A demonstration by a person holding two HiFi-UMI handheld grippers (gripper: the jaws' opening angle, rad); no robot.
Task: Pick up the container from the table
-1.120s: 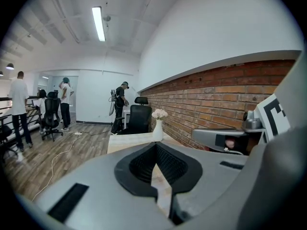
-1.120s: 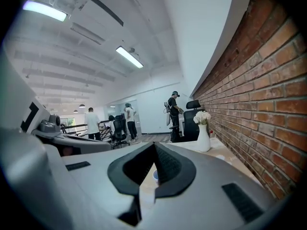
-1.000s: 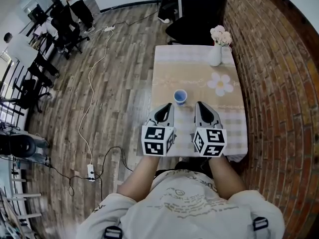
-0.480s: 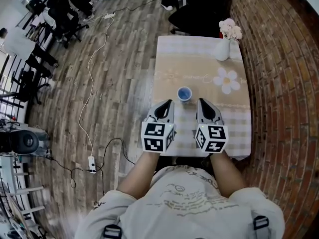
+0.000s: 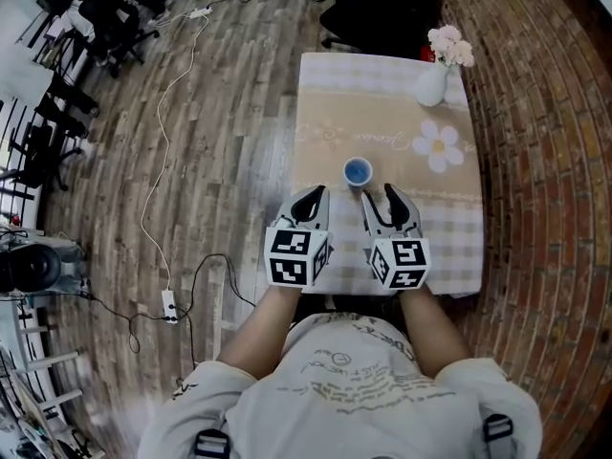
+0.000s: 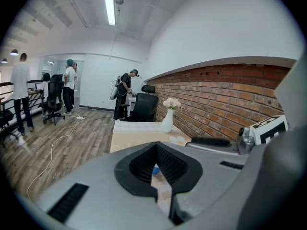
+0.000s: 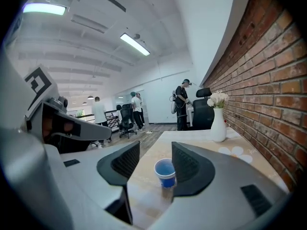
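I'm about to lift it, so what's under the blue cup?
The blue cup stands directly on a beige-and-checked tablecloth, on its beige middle band. No saucer or mat shows around its base. The cloth covers the tabletop, so its surface cannot be seen.

Bright ceiling strip lights (image 6: 110,6); heavy fisheye warp; dark vignetted corners.
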